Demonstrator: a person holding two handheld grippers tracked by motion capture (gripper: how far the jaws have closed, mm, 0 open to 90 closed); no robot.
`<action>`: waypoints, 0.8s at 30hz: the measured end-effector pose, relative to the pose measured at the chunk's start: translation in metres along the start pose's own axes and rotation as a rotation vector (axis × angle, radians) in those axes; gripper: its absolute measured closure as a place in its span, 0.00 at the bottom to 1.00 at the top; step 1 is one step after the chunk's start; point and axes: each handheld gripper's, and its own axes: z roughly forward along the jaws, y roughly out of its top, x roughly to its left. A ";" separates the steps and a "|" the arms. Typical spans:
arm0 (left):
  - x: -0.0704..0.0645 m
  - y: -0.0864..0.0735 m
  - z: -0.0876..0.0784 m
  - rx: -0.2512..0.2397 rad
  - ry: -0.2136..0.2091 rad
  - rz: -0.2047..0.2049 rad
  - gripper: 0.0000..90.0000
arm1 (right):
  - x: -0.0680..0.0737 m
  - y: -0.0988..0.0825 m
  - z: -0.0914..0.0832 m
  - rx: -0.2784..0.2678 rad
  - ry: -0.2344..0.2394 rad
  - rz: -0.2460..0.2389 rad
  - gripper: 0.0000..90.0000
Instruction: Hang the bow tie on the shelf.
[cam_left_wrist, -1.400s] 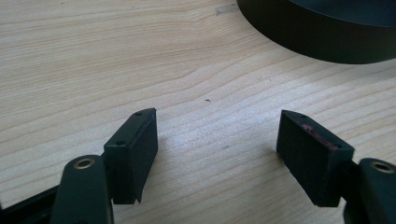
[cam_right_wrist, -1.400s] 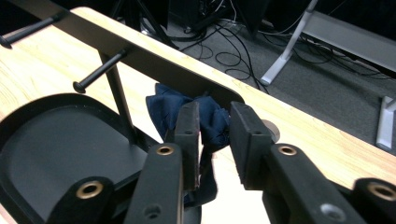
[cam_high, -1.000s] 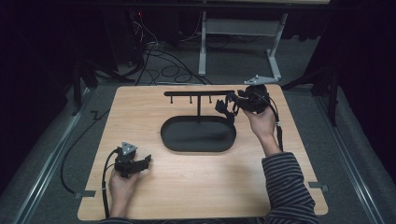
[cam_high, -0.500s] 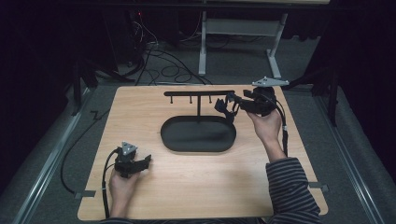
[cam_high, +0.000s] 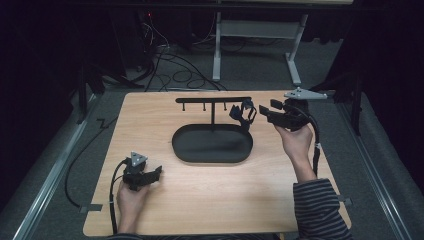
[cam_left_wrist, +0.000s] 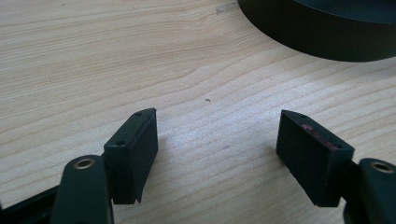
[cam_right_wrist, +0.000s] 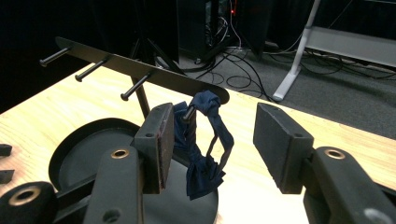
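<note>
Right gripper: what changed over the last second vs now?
The right gripper has drawn back to the right, away from the stand. Its jaws have just been opening and no longer grip the blue hair tie, which now hangs from the stand's end peg, free between the open jaws. The left gripper stayed put, open above the table; the stand did not move.

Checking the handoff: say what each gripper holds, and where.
Nothing. The right gripper has just been opening, pads off the scrunchie hung on a peg; the left gripper is open.
</note>
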 end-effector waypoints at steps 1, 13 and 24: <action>0.000 0.000 0.000 0.000 0.000 0.000 0.33 | 0.000 0.000 0.000 0.000 0.000 0.000 0.55; 0.000 0.000 0.000 -0.001 0.001 0.001 0.33 | -0.005 -0.013 -0.023 -0.031 0.007 0.026 0.54; 0.000 0.000 0.000 -0.001 0.003 0.002 0.33 | -0.009 -0.027 -0.041 -0.061 0.014 0.054 0.54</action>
